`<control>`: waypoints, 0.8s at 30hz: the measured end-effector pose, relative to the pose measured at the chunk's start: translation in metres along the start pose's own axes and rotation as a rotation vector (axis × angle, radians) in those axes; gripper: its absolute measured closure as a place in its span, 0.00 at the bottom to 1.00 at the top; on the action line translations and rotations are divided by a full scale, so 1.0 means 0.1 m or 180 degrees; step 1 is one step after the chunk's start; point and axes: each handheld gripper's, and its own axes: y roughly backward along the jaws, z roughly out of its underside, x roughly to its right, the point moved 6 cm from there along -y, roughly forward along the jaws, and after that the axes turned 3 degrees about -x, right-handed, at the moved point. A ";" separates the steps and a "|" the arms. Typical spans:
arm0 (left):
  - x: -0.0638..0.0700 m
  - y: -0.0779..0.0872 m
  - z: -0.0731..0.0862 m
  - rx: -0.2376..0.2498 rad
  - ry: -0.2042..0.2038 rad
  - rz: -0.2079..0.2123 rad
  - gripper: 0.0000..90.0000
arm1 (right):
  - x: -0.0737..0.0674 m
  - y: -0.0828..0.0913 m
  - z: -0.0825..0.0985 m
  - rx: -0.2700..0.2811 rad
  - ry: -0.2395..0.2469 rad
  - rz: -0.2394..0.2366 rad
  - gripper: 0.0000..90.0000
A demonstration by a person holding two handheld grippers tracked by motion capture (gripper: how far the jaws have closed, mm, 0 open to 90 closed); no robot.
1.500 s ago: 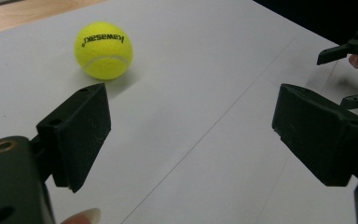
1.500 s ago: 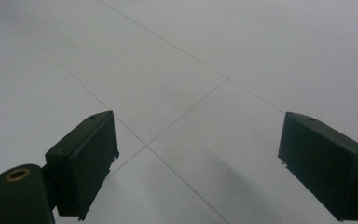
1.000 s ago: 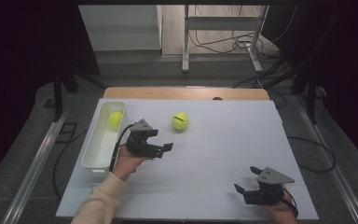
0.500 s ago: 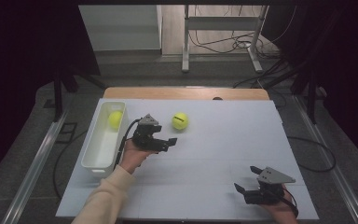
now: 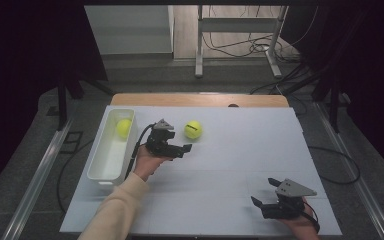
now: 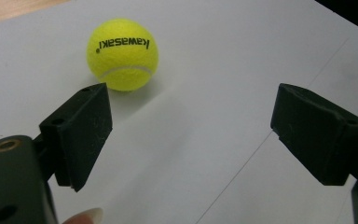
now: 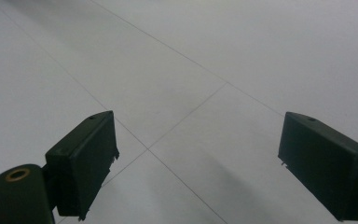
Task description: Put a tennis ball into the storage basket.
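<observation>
L gripper (image 5: 180,148) is held over the white table (image 5: 240,155), just left of centre, its jaws pointing toward the tennis ball (image 5: 193,129) that sits on the table just beyond and to the right of them. In the left gripper view the L gripper (image 6: 191,126) has its jaws wide apart w/ nothing between them, bare table showing in the gap; the tennis ball (image 6: 122,53) lies ahead, off toward the left jaw, not touching it, w/ black "kawasaki" lettering upside down across its top and a white seam curving below. A fingertip (image 6: 85,216) shows at the bottom edge beside the left jaw. The person's sleeve (image 5: 111,210) comes up from the bottom of the high view to the hand that holds this gripper, w/ a black cable looping back along the wrist. Left of the gripper is a white bin (image 5: 98,165), long side running away from the person, w/ a second yellow ball (image 5: 124,128) resting inside at its far end. R gripper (image 5: 262,192) sits low at the near right corner of the table, well apart from the ball, grey plate on top; in the right gripper view the R gripper (image 7: 196,158) is likewise wide open, empty, looking along plain white table w/ thin seam lines crossing it
</observation>
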 end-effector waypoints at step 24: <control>-0.12 -0.27 -0.13 -0.0129 0.0048 -0.0077 0.15 | 0.01 -0.01 0.00 -0.0014 -0.0004 -0.0004 0.13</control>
